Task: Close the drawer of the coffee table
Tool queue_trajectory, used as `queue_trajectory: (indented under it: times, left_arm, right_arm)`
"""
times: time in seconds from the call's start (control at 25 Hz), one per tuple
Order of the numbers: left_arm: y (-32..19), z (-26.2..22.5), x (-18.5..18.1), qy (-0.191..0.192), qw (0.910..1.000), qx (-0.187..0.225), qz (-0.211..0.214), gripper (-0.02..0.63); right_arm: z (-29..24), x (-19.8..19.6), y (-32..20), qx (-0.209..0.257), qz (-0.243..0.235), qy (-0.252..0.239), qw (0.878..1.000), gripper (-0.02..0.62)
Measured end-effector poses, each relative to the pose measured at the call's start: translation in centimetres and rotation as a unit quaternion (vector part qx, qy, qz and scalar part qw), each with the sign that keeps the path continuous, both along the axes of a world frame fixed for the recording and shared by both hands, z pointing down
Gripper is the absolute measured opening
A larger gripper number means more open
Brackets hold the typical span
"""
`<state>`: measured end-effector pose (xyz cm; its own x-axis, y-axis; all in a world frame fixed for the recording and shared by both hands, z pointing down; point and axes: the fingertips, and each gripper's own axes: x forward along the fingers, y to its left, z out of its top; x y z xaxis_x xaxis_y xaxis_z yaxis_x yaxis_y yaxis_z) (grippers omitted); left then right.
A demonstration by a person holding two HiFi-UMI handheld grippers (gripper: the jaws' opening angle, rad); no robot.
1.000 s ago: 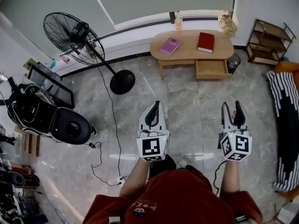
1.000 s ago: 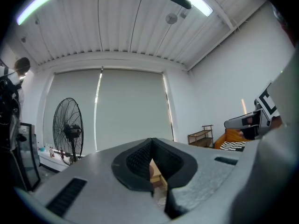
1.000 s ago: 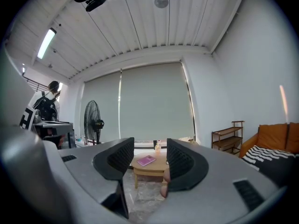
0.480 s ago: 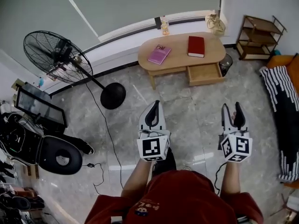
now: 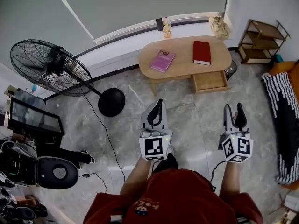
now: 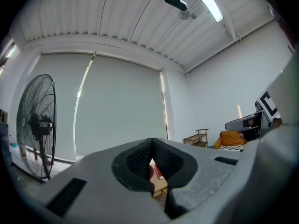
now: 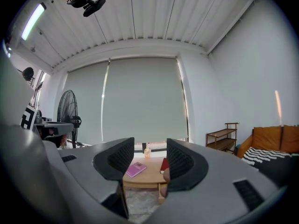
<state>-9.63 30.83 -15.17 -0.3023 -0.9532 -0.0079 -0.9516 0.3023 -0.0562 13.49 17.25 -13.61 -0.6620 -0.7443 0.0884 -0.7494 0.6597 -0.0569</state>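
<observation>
The oval wooden coffee table (image 5: pixel 183 68) stands by the far wall, some way ahead of both grippers. Its drawer (image 5: pixel 210 81) is pulled out at the right front. A pink book (image 5: pixel 162 60) and a red book (image 5: pixel 202 52) lie on top. My left gripper (image 5: pixel 157 105) points level at the table with its jaws together, empty. My right gripper (image 5: pixel 233 112) is open, nothing between its fingers. In the right gripper view the coffee table (image 7: pixel 145 176) shows between the jaws of the right gripper (image 7: pixel 145 164). The left gripper (image 6: pixel 152 160) blocks most of its own view.
A large standing fan (image 5: pixel 50 67) with a round black base (image 5: pixel 111 101) is at the left, its cable trailing on the marble floor. A small wooden shelf (image 5: pixel 261 41) and a striped blanket (image 5: pixel 284 111) are at the right. A bottle (image 5: pixel 167 28) stands on the sill.
The person has walked towards the coffee table, so it now lies nearer and more centred. The fan has slid left and down in view. Both grippers keep the same pose.
</observation>
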Motion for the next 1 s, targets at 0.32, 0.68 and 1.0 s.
queue_trajectory:
  times: [0.32, 0.68, 1.0]
  left_arm:
    - [-5.3, 0.2, -7.3, -0.001, 0.9991, 0.017, 0.039, 0.006]
    - [-13.2, 2.7, -7.4, 0.016, 0.9949, 0.005, 0.100, 0.006]
    - [-23.5, 1.1, -4.3, -0.005, 0.9897, 0.017, 0.142, 0.006]
  right_arm:
    - [0.1, -6.4, -2.9, 0.001, 0.039, 0.011, 0.999, 0.215]
    - [1.9, -5.8, -8.3, -0.008, 0.083, 0.032, 0.996, 0.215]
    - [2.0, -2.6, -17.3, -0.009, 0.115, 0.017, 0.993, 0.213]
